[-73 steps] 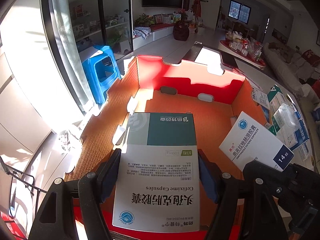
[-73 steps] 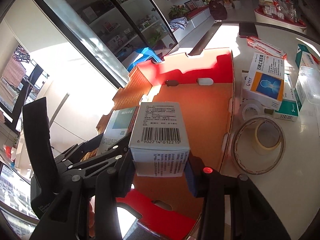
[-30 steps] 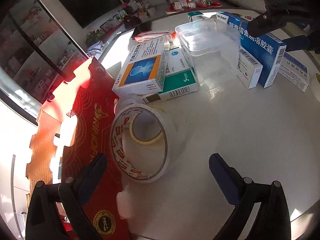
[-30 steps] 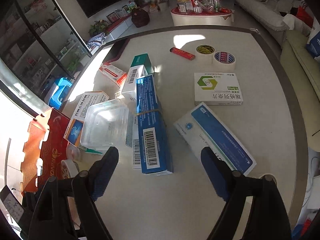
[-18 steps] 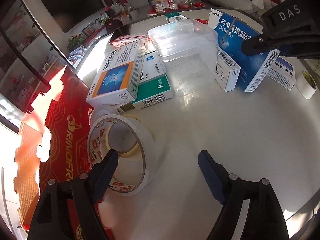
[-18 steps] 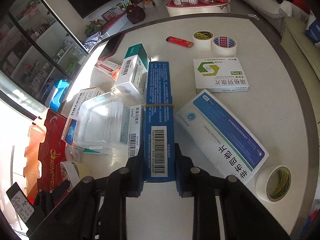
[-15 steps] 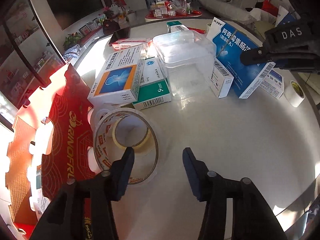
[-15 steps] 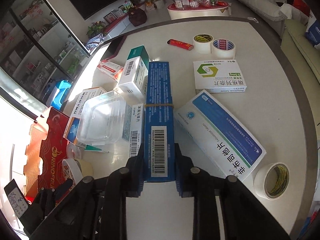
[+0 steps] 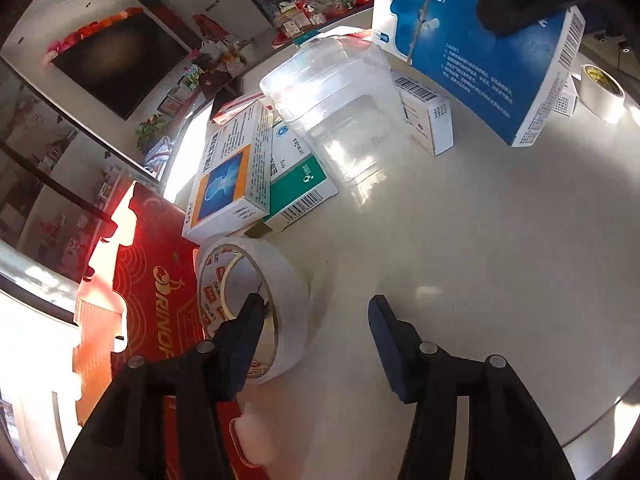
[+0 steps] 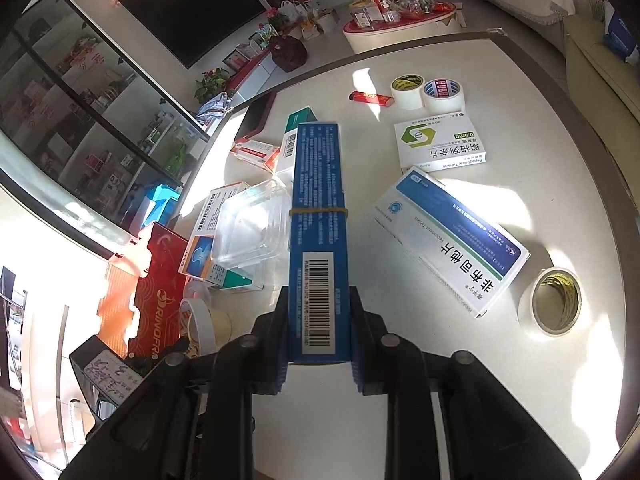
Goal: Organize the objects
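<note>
My right gripper is shut on a long blue medicine box bound with a rubber band and holds it above the white table; the box also shows in the left wrist view. My left gripper is open, its left finger inside a big white tape roll that leans against the red cardboard box. The roll's wall stands between the jaws, which are not closed on it.
An orange-and-blue medicine box lies on a green-and-white box beside a clear plastic container. On the table lie a small white box, a blue-white box, a green-logo box and tape rolls.
My right gripper has lifted the blue box off the table. My left gripper has moved down to the big tape roll, its left finger now inside the ring.
</note>
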{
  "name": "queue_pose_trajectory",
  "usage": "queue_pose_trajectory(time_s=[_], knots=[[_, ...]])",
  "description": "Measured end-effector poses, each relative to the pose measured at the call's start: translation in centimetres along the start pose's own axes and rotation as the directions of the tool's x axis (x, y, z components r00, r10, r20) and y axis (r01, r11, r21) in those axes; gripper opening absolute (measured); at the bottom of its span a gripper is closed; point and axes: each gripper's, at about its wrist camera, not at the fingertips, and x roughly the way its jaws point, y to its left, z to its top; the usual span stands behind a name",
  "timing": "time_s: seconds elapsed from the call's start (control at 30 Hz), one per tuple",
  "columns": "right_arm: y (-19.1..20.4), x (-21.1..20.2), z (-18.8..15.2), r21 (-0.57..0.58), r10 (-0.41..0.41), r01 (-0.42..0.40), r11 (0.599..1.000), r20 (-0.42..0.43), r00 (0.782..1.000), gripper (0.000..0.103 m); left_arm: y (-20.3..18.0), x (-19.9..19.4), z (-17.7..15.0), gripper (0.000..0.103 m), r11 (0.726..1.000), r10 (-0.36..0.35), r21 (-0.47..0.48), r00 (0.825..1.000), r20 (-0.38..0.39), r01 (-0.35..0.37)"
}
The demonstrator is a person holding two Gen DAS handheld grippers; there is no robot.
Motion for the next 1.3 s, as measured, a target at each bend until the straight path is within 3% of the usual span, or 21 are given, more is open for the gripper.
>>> queue_pose_trajectory(time_s=[0.07, 0.1, 0.17, 0.3, 0.4, 0.53, 0.63, 0.7, 0.87, 1.0, 1.1, 1.2, 1.3], knots=[[-0.2, -0.3, -0.2, 0.010, 0.018, -0.018, 1.000, 0.008, 1.000, 0.024, -0.3, -1.1, -0.4, 0.012, 0.996, -0.085, 0.003, 0.995, 0.044, 0.085], [-0.2, -0.6, -0.4, 0.013, 0.025, -0.025, 1.000, 0.014, 1.000, 0.024, -0.1, -1.0, -0.4, 0.007, 0.989, -0.142, -0.027, 0.989, 0.039, 0.144], [-0.1, -1.2, -0.7, 0.010, 0.030, -0.030, 0.999, 0.028, 0.999, 0.024, 0.2, -1.7, -0.9, 0.007, 0.987, -0.151, -0.053, 0.986, 0.072, 0.155], [-0.2, -2.5, -1.0, 0.013, 0.028, -0.029, 1.000, 0.051, 0.998, 0.024, 3.2, -3.6, -1.9, 0.007, 0.951, -0.241, -0.160, 0.957, 0.158, 0.266], [-0.4, -3.2, -0.9, 0.028, 0.035, -0.037, 0.999, 0.072, 0.997, 0.024, 6.7, -4.3, -2.0, 0.008, 0.887, -0.321, -0.277, 0.925, 0.205, 0.369], [-0.6, -3.7, -1.2, 0.050, 0.054, -0.059, 0.997, 0.082, 0.995, 0.024, 11.2, -5.6, -2.2, 0.007, 0.774, -0.390, -0.403, 0.870, 0.303, 0.488], [-0.8, -3.9, -1.5, 0.063, 0.072, -0.078, 0.995, 0.089, 0.993, 0.024, 14.6, -5.9, -2.0, 0.007, 0.690, -0.428, -0.456, 0.825, 0.370, 0.563], [-1.1, -3.9, -1.7, 0.081, 0.100, -0.108, 0.991, 0.091, 0.991, 0.024, 16.3, -6.2, -2.1, 0.007, 0.651, -0.443, -0.468, 0.800, 0.405, 0.597], [-2.1, -3.7, -2.7, 0.161, 0.228, -0.240, 0.957, 0.085, 0.970, 0.024, 17.9, -5.7, -2.6, 0.007, 0.528, -0.518, -0.501, 0.728, 0.450, 0.686], [-3.3, -2.9, -4.7, 0.269, 0.373, -0.380, 0.885, 0.079, 0.924, 0.024, 17.0, -5.6, -3.5, 0.007, 0.498, -0.545, -0.509, 0.710, 0.445, 0.702], [-4.3, -1.8, -6.5, 0.377, 0.515, -0.509, 0.773, 0.095, 0.852, 0.024, 16.3, -5.7, -3.9, 0.007, 0.473, -0.571, -0.500, 0.685, 0.452, 0.725], [-5.1, -0.8, -8.4, 0.455, 0.616, -0.600, 0.658, 0.134, 0.777, 0.024, 16.2, -6.2, -4.2, 0.007, 0.466, -0.582, -0.487, 0.671, 0.460, 0.739], [-5.0, -0.5, -9.5, 0.468, 0.666, -0.648, 0.601, 0.154, 0.730, 0.024, 16.5, -6.4, -4.7, 0.007, 0.453, -0.589, -0.481, 0.657, 0.470, 0.751]])
